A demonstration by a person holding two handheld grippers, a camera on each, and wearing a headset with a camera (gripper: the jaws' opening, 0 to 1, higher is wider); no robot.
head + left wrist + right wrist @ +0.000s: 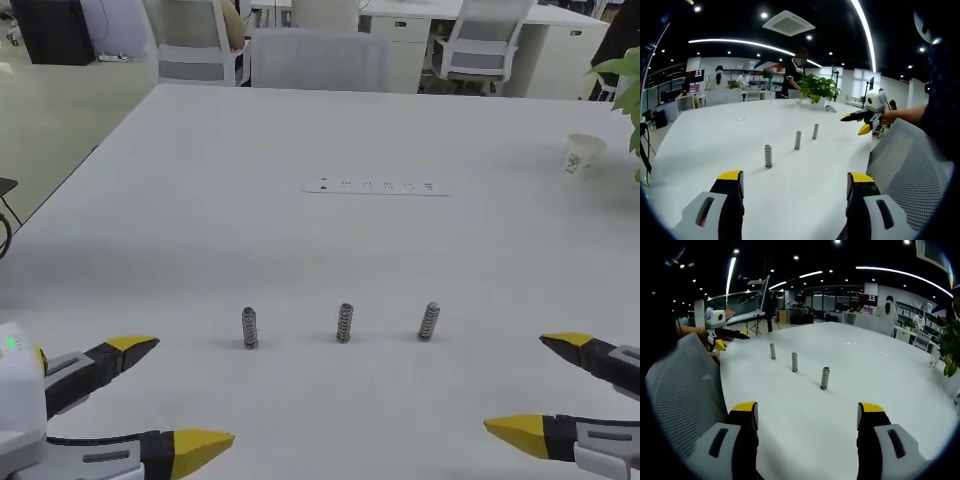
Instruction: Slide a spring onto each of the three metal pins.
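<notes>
While the left spring, middle spring and right spring stand upright in a row on the white bench, the left hand-held gripper and right hand-held gripper hover near its front edge, either side of the row, each with yellow-tipped jaws spread wide and nothing between them. A paper cup stands at the far right
</notes>
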